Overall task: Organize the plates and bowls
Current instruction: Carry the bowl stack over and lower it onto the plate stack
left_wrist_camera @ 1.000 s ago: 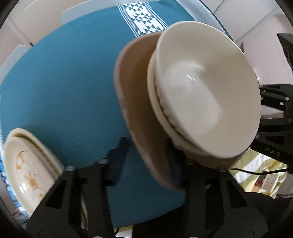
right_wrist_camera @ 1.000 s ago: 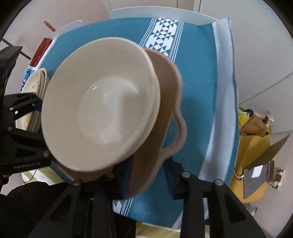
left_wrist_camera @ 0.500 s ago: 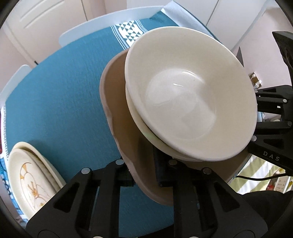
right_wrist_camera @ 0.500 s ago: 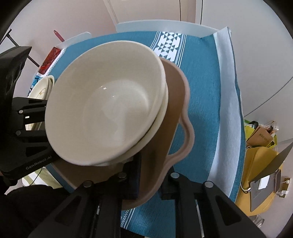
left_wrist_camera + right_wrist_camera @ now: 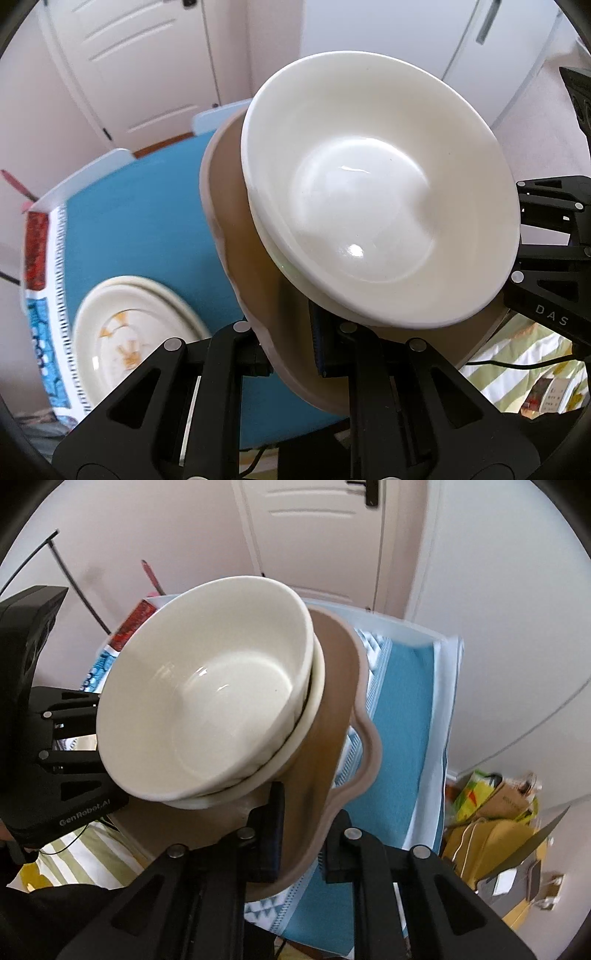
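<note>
Gripping opposite edges of a tan tray [image 5: 236, 236], both sets of tongs are holding it in the air above the table [image 5: 140, 229], which is covered by a teal tablecloth.

The left tongs [image 5: 291, 347] are clenched on the tray's near rim, one finger under the tray and the other, with its blue pad, on top. In the right wrist view, the right tongs [image 5: 299, 830] are likewise clamped on the tray's edge, just below a looped handle [image 5: 369, 749] moulded into the rim. Each tool is showing as a black frame at the side of the other's view.

Two cream bowls are sitting nested on the tray. The upper bowl [image 5: 380, 192] is empty and glossy, catching window light, and the rim of the lower bowl [image 5: 314, 705] is peeking out beneath it. The tray is appearing tilted in both views, with the bowls filling most of each picture.

Below on the table, at its left side, a stack of cream plates [image 5: 129, 332] with an orange motif is lying flat, well apart from the tray. A white panelled door [image 5: 317, 535] and pale walls are standing behind. A yellow bag [image 5: 495, 842] and cardboard clutter are lying on the floor to the right.
</note>
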`<state>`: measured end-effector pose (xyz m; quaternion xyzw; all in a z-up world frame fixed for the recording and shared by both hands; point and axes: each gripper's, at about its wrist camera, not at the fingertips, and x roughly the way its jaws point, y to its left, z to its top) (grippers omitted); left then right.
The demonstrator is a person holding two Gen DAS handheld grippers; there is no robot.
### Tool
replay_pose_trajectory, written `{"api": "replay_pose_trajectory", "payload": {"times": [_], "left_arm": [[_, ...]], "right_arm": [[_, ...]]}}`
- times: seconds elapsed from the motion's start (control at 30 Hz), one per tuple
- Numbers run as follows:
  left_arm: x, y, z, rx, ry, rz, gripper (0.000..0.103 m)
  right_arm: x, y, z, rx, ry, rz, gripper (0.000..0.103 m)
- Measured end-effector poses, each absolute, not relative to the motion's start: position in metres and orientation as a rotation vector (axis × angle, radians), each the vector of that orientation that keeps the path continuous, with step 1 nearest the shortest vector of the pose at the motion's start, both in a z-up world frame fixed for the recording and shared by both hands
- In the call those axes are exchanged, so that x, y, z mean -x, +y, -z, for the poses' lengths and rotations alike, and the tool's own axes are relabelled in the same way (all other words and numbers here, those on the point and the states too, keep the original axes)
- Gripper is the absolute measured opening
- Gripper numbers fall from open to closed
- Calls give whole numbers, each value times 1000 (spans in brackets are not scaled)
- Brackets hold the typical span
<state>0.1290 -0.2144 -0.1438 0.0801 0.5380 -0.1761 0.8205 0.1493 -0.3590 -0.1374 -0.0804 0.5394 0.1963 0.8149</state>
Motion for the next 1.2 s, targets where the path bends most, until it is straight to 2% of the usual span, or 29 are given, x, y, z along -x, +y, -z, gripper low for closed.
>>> {"api": "replay_pose_trajectory", "payload": {"times": [0.23, 0.47, 0.73, 0.9, 1.2], "left_arm": [[-105, -152, 123, -165, 1124, 334, 12], [-107, -80, 121, -198, 1164, 325, 12], [-106, -15, 171, -210, 1235, 355, 12], [-108, -2, 198, -232, 1261, 384, 12], [-108, 3, 211, -253, 1254, 400, 11]], "right_arm": [[-143, -291, 119, 203, 1124, -455, 14], [-134, -216, 131, 182, 1143, -481, 14], [-125, -163, 171, 134, 1203, -459, 14], [-119, -150, 193, 128, 1222, -414, 14], [-115, -145, 198, 103, 1207, -376, 14]]}}
